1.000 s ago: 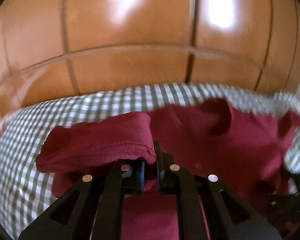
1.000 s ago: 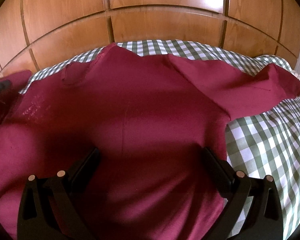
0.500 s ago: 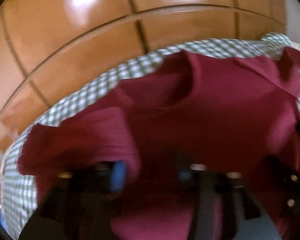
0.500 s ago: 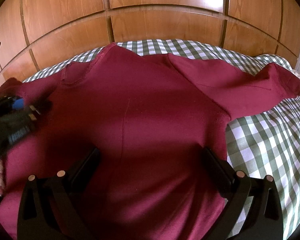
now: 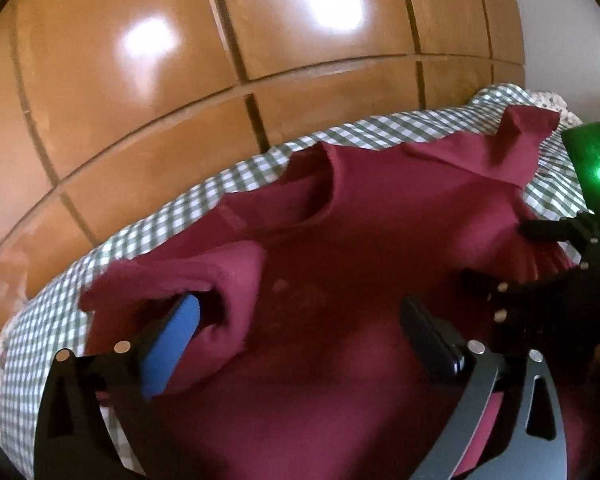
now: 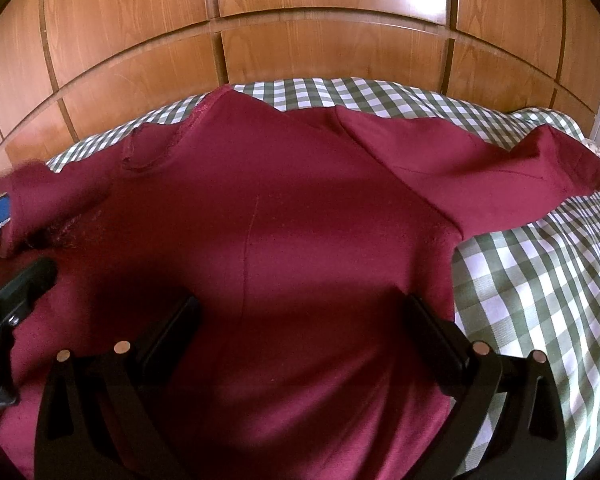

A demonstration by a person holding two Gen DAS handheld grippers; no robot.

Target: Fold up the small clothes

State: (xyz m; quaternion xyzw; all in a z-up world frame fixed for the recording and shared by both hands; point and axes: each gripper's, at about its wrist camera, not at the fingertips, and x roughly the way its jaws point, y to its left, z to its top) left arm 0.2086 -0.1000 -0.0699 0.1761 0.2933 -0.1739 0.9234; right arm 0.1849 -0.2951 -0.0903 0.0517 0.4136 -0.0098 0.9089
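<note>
Left sleeve [image 5: 188,280] lies folded in over the shirt [image 6: 284,240], which is spread flat on the checked cloth [image 6: 540,280]. My left gripper [image 5: 300,320] is opening, jaws wide; the sleeve's edge lies against its blue pad [image 5: 172,344], nothing is pinched. My right gripper [image 6: 300,320] hovers spread over the shirt's body, gripping nothing. Right sleeve [image 6: 500,168] lies out flat on the cloth. Wooden panels [image 6: 320,48] stand behind.

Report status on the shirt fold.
Left gripper jaws opening, sleeve draped over one finger. Right gripper open over maroon shirt. Nothing in the way.
</note>
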